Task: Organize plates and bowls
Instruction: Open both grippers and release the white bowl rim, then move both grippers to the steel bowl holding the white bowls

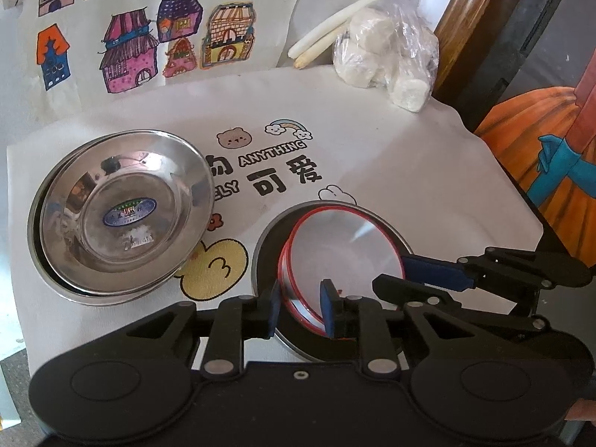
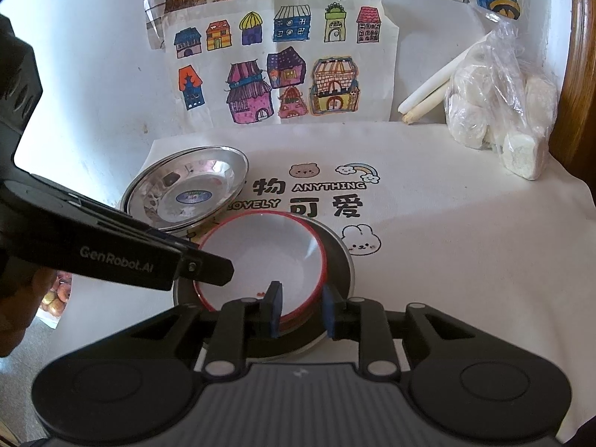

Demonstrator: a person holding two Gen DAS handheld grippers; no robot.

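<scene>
Nearest my left wrist camera, my left gripper (image 1: 301,307) straddles the near rim of a white bowl with a red rim (image 1: 346,257), one blue pad outside the wall and one inside; the pads look close to the wall, but I cannot tell whether they actually pinch it. The bowl is tilted and sits inside a dark, steel-edged plate (image 1: 268,246) on the printed white cloth (image 1: 409,171). My right gripper (image 2: 302,311) straddles the same bowl (image 2: 260,257) from its own side, again one pad in and one pad out, with a visible gap at the outer pad, so I read those fingers as parted and not clamped. From that view the dark plate (image 2: 341,260) shows beneath the bowl. Its white inside holds nothing. Just beside it, to the left, lies a stack of shiny steel plates (image 1: 123,212), the top one bearing a blue oval sticker and otherwise bare. At the far right corner a clear plastic bag (image 1: 387,56) holds white lumps, with two pale sticks (image 1: 335,22) beside it.
</scene>
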